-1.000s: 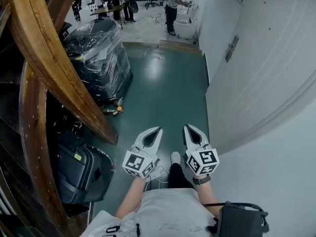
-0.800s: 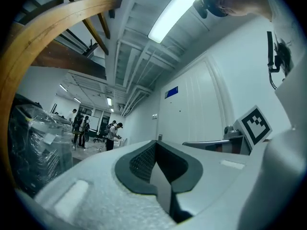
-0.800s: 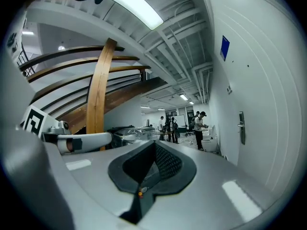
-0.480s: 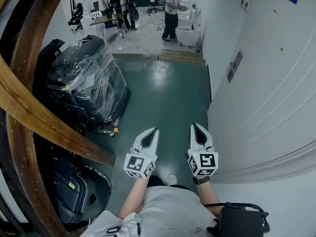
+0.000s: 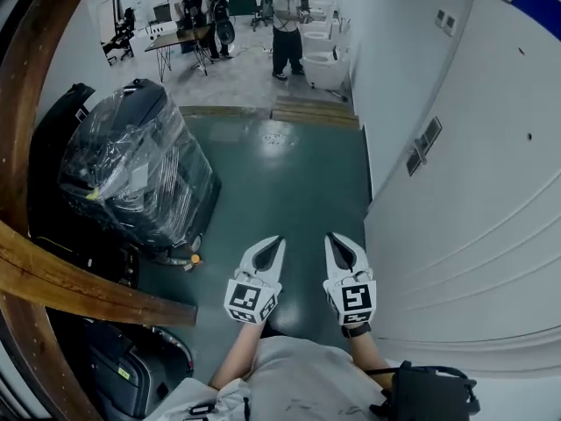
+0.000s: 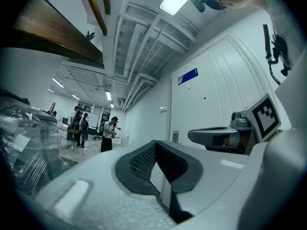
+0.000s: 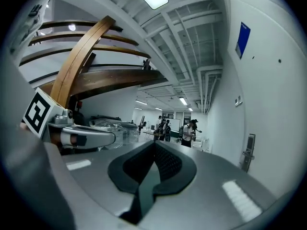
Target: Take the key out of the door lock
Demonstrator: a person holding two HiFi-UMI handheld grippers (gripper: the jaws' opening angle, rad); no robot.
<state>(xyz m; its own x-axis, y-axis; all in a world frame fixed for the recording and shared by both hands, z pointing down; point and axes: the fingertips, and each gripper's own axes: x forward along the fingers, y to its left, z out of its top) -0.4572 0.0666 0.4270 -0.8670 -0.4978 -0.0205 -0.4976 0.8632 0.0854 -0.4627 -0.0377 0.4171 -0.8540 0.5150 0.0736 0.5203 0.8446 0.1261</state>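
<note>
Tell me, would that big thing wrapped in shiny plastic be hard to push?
Probably heavy: the wrapped machine looks bulky and solid. It might roll, since something like a small wheel shows at its base. The wrap looks slick, so hands could slip.

The green floor [image 5: 289, 182] carried a plastic-wrapped machine [image 5: 131, 174] at the left, with a small orange item [image 5: 195, 258] at its base. A dark unit [image 5: 131, 367] stood nearer. A wooden strip [image 5: 272, 112] crossed the far edge; people [image 5: 285, 16] stood beyond it.
</note>
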